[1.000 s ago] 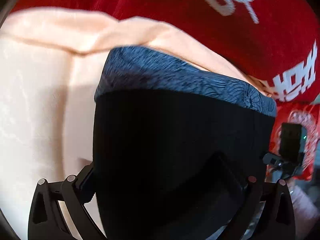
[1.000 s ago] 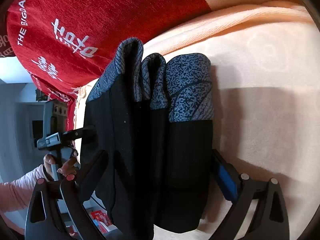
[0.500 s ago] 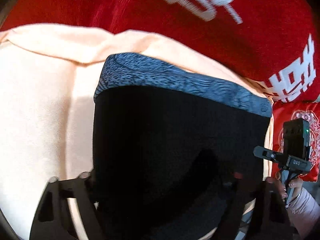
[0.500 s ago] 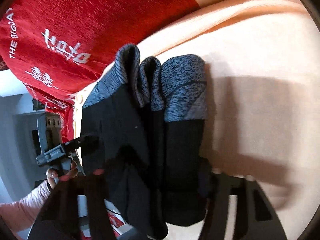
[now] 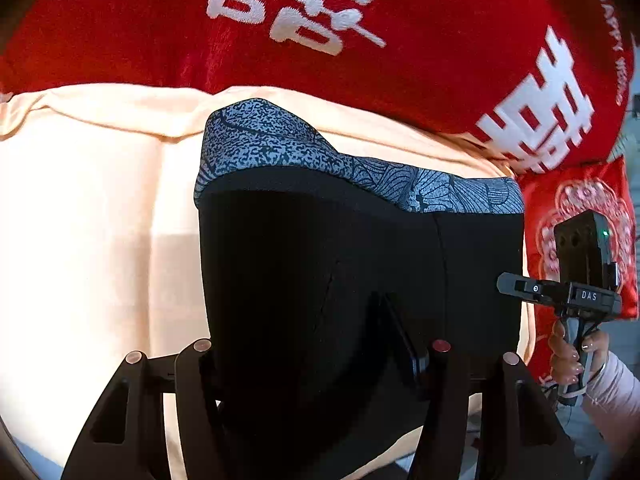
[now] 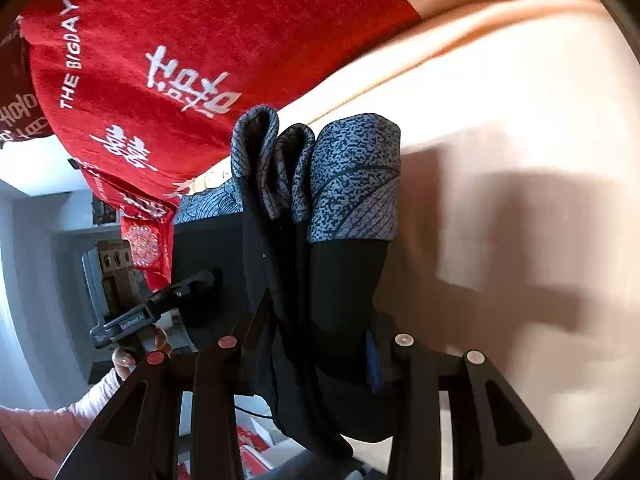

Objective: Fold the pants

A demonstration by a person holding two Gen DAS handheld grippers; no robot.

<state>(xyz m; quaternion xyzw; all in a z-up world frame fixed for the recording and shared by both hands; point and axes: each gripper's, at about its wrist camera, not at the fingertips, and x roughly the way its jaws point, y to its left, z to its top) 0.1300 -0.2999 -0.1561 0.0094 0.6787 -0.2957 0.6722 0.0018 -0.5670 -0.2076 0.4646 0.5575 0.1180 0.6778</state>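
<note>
Two grippers hold one garment between them. Seen from the left wrist camera, the black pants (image 5: pixel 320 272) fill the middle of the frame, hanging as a broad dark panel topped by a blue-grey patterned waistband (image 5: pixel 360 164) that runs from centre towards the right. The left gripper (image 5: pixel 316 360) sits at the bottom centre, its two fingers drawn in against the lower part of the black fabric and pinching it; the cloth bulges between and over them. At the right edge of that frame the right gripper (image 5: pixel 520 286) shows side-on, its tip reaching the right border of the pants, with the person's hand (image 5: pixel 568 356) wrapped round its handle.

From the right wrist camera, the pants (image 6: pixel 344 280) appear gathered into several upright folds in the centre, the patterned waistband (image 6: pixel 356 176) bunched at the top. The right gripper (image 6: pixel 312 344) at the bottom centre has its fingers closed tight on these bunched layers. At centre left the left gripper (image 6: pixel 200 280) shows side-on, its tip against the black cloth.

Behind the garment lies a peach-coloured sheet (image 6: pixel 500 120), filling the right side of this view and the left side of the other. A red blanket with white lettering (image 5: pixel 360 32) spans the top of both frames.
</note>
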